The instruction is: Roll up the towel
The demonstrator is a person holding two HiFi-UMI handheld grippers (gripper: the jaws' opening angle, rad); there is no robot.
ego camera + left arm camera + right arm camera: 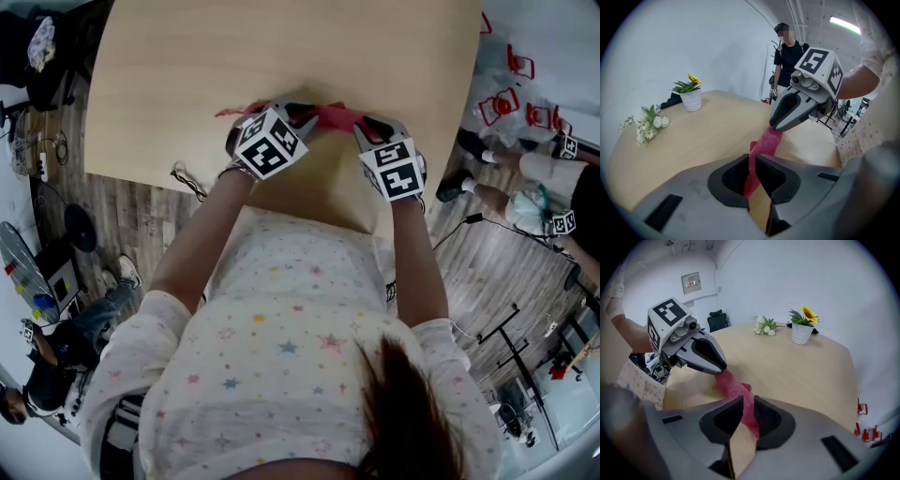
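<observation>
A red towel (330, 115) is stretched between both grippers near the front edge of the wooden table (234, 56). My left gripper (281, 120) is shut on one end of the towel (761, 150), which runs between its jaws toward the other gripper (799, 105). My right gripper (370, 127) is shut on the other end of the towel (738, 392); the left gripper (693, 350) faces it at the far end. Most of the towel is hidden under the marker cubes in the head view.
A white pot with a yellow flower (691, 93) and a small bunch of white flowers (647, 125) stand at the table's far side. A person in black (787, 61) stands beyond the table. Red stands (511, 94) and cables lie on the floor.
</observation>
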